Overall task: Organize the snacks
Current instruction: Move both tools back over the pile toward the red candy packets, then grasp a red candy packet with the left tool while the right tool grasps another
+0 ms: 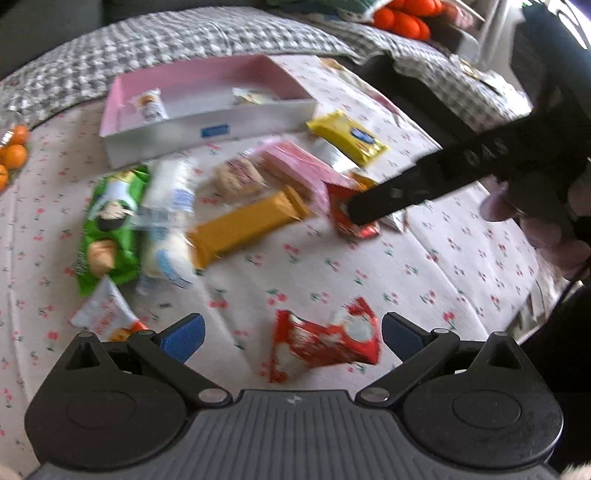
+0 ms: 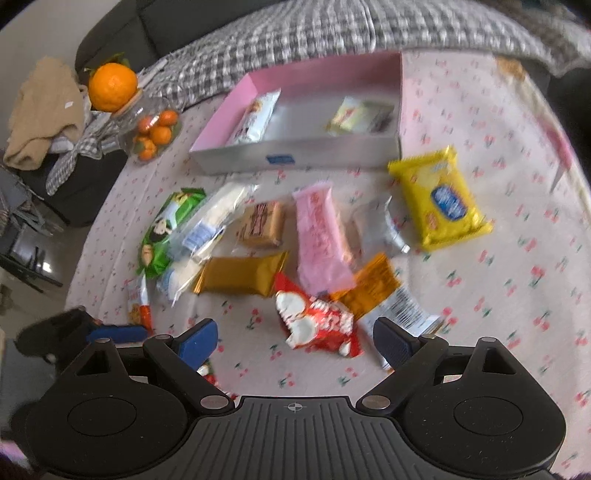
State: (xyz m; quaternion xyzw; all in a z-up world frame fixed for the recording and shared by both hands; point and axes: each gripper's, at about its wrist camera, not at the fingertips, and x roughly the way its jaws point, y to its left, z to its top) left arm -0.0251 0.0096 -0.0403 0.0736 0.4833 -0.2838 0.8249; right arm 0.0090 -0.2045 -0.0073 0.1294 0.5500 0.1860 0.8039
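Note:
A pink box (image 2: 295, 157) at the back of the cherry-print cloth holds two wrapped snacks. Loose snacks lie in front of it: a green packet (image 2: 168, 229), a white packet (image 2: 210, 221), a gold bar (image 2: 240, 275), a pink packet (image 2: 321, 240) and a yellow packet (image 2: 439, 199). My right gripper (image 2: 295, 341) is open just above a red packet (image 2: 317, 321) that lies between its fingers. My left gripper (image 1: 291, 334) is open over another red packet (image 1: 325, 343), not pressing it. In the left wrist view, a right gripper finger (image 1: 388, 199) hangs over the first red packet (image 1: 354, 221).
A glass bowl of small oranges (image 2: 155, 133) and a large orange (image 2: 112, 86) stand at the table's left edge. A grey checked blanket (image 2: 295, 33) lies behind the box. A person's hand (image 1: 535, 229) holds the right gripper.

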